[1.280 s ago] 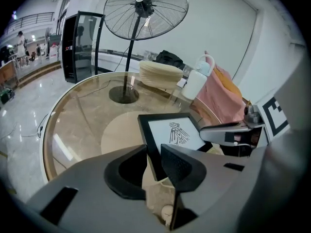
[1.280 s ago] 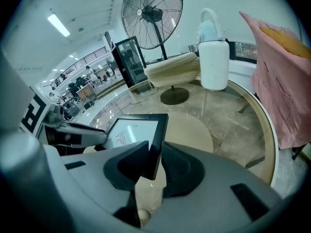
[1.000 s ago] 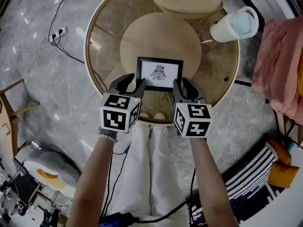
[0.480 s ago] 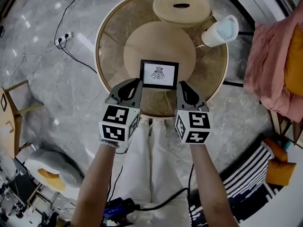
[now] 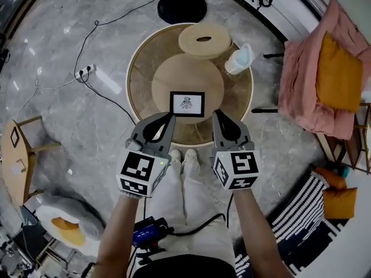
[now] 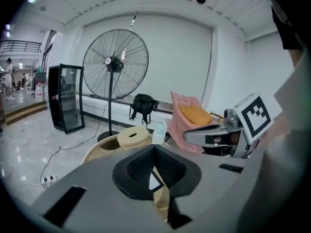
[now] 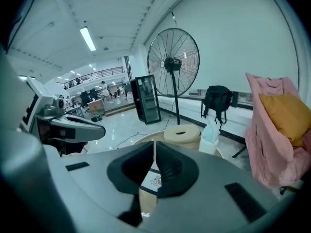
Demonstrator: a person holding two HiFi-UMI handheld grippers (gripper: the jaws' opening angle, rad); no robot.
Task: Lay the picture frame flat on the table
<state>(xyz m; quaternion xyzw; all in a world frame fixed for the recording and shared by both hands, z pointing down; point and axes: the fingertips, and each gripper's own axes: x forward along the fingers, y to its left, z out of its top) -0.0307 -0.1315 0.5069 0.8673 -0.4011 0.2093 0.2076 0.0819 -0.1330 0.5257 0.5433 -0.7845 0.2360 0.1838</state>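
While hovering well above the round table (image 5: 138, 91), pinching nothing: left gripper (image 5: 166, 119) with jaws just closed and pressed together; right gripper (image 5: 219, 116) likewise, jaws just closed to a hairline gap, empty. Lying flat and face up on the round tan mat (image 5: 168, 77) mid-table, apart from both grippers: picture frame (image 5: 186, 103). Beyond it, near the far rim: coiled woven cushion (image 5: 204, 39) and white jug (image 5: 239, 59).
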